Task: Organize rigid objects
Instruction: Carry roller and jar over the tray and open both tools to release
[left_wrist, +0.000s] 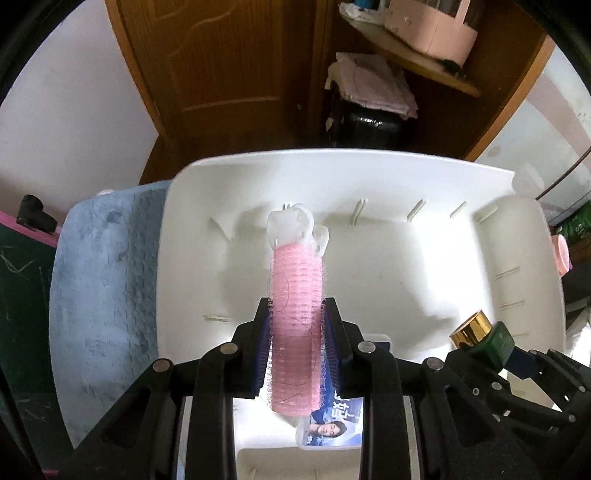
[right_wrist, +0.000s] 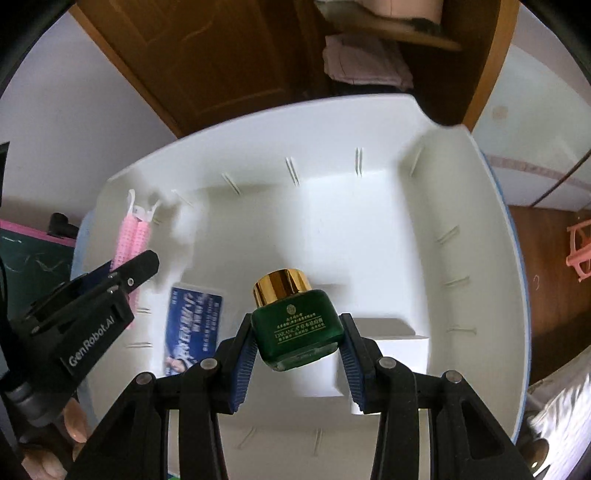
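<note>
Left gripper (left_wrist: 295, 328) pinching pink hair roller (left_wrist: 293, 306) between blue pads, roller pointing out over white tray (left_wrist: 369, 166). Right gripper (right_wrist: 297, 332) clamped on green bottle (right_wrist: 299, 328) with gold cap (right_wrist: 280, 286), hanging above tray floor. Blue-printed clear box (right_wrist: 194, 325) lying in tray below. Blue towel (left_wrist: 103, 288) beside tray. Beyond: wooden door (left_wrist: 221, 74), shelf with pink container (left_wrist: 428, 33).

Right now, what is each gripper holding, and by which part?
Left gripper: pink mesh hair roller, clamped across its lower half. Right gripper: dark green glass bottle with gold cap, gripped by its body's sides.
</note>
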